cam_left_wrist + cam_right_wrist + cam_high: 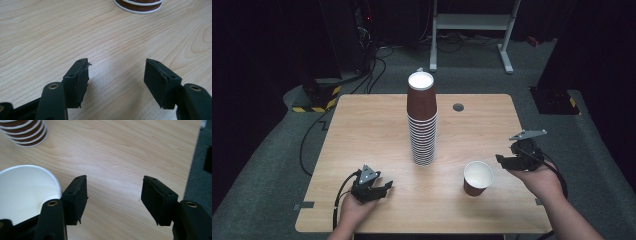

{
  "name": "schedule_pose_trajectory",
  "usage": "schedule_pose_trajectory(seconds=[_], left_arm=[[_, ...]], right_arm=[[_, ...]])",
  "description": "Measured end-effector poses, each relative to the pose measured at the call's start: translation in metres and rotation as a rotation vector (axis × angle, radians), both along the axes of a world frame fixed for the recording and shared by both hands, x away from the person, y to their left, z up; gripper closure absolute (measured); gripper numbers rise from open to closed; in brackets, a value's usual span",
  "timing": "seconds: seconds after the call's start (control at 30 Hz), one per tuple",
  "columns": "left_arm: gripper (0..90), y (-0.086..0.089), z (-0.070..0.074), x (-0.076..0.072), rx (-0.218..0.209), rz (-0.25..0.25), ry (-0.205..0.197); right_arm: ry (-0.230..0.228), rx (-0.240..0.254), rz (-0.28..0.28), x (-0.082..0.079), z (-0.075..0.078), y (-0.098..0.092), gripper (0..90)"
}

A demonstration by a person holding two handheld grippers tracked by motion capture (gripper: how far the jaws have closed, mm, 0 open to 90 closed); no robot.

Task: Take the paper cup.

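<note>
I see a wooden table [362,130] with a tall stack of brown paper cups [422,122] standing mouth-down near its middle, and a single cup [477,178] upright, mouth up, near the front edge to the right of the stack and apart from it. My left gripper [379,189] sits low at the front left, well clear of the stack; in the left gripper view its jaws are spread wide with only bare wood between them, and the bottom rims of the stack [138,5] show at the top edge. My right gripper [507,161] is held just right of the single cup, jaws parted and holding nothing; in the right gripper view the cup's white mouth [25,190] lies just outside the left-hand jaw, close beside it, though I cannot tell whether they touch. A small grey grommet [458,107] sits in the tabletop behind the stack. Beyond the table are cables [377,70] on the grey floor and a white frame [472,30].
</note>
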State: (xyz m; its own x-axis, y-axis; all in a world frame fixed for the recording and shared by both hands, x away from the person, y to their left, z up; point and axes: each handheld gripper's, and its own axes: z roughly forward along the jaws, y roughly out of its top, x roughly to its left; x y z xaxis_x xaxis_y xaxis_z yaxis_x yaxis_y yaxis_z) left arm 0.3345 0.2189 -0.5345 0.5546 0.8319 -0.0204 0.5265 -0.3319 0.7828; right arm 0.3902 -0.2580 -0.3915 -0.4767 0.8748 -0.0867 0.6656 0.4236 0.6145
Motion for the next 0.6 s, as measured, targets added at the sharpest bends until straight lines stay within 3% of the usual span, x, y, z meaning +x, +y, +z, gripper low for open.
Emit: schedule_pose_trajectory(seconds=[0.17,0.2,0.23,0.27,0.37,0.4,0.53,0.57,0.6], left_arm=[[36.6,0.000,0.000,0.000,0.002,0.000,-0.001],[36.6,0.000,0.000,0.000,0.003,0.000,-0.003],[36.5,0.000,0.000,0.000,0.003,0.000,-0.003],[36.4,0.000,0.000,0.000,0.005,-0.004,-0.006],[36.0,-0.001,0.000,-0.001,0.007,-0.006,-0.006],[36.0,-0.001,0.000,-0.001,0.010,-0.006,-0.005],[35.7,-0.001,0.000,-0.001,0.015,-0.004,-0.003],[35.7,-0.001,0.000,-0.001,0.015,-0.004,-0.003],[35.6,-0.002,0.000,0.000,0.018,-0.003,-0.003]], right_arm=[[-0.052,-0.007,-0.044,-0.002,-0.016,-0.012,34.1],[-0.085,-0.009,-0.063,-0.003,-0.029,-0.018,33.1],[-0.085,-0.009,-0.063,-0.003,-0.029,-0.018,33.1],[-0.093,-0.007,-0.080,-0.002,-0.043,-0.023,32.6],[-0.101,-0.007,-0.096,-0.002,-0.055,-0.027,32.3],[-0.120,-0.001,-0.123,-0.003,-0.070,-0.031,32.1],[-0.098,0.020,-0.145,-0.006,-0.099,-0.037,29.2],[-0.098,0.020,-0.145,-0.006,-0.099,-0.037,29.2],[-0.093,0.035,-0.162,-0.009,-0.112,-0.039,27.1]])
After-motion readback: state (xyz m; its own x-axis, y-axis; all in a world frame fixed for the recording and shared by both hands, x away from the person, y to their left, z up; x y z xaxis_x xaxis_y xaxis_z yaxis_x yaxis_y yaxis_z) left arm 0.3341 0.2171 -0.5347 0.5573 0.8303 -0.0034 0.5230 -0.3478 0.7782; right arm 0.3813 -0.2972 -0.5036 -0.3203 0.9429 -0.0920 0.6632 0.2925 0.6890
